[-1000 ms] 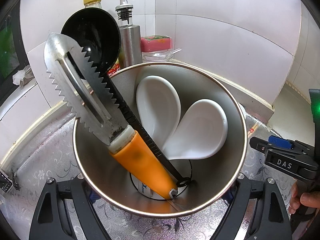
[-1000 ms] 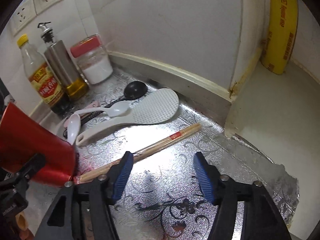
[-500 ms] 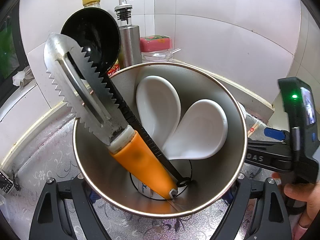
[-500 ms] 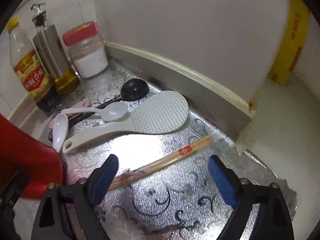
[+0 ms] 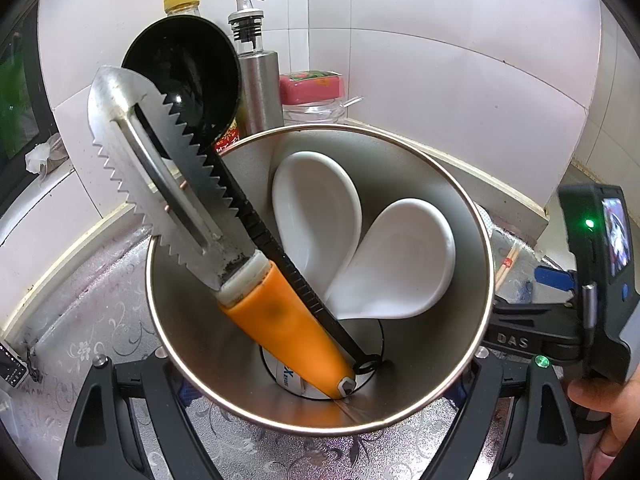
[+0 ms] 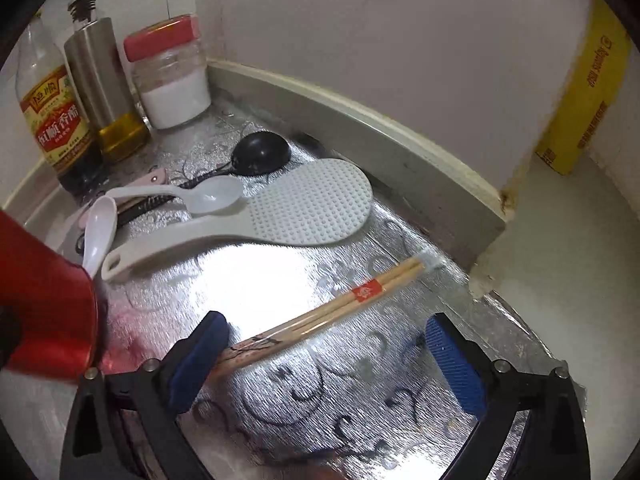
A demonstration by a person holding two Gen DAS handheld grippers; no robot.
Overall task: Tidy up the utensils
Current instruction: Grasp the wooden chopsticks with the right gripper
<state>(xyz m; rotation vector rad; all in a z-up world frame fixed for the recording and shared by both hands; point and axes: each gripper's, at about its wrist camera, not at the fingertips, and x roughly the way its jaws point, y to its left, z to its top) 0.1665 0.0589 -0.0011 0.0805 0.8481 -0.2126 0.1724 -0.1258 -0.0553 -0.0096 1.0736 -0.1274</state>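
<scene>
- Left gripper is clamped on the cup, a steel tub that fills the middle of the left wrist view; its fingers hug the cup's sides at lower left and lower right.
- Inside the cup: a scaler with an orange handle. Long axis runs diagonal, handle end down at the cup's bottom toward lower centre, toothed blade sticking out past the rim to the upper left.
- A black ladle lies along the same diagonal right beside it, bowl up at upper left, handle tip at the cup's bottom.
- Two white spoons stand in the right half, bowls up, handles meeting low down.
- Right gripper has its jaws spread wide, nothing pinched. Chopsticks lie on the foil counter, axis running from lower left to upper right. The near end sits touching or just under the left blue pad; can't tell which. The right pad is well clear.
- Upper left of that view: a rice paddle, head pointing right, handle toward lower left, a clear spoon overlapping it and a small black ladle behind.
- Bottles and a red-lid jar stand in the back corner.
</scene>
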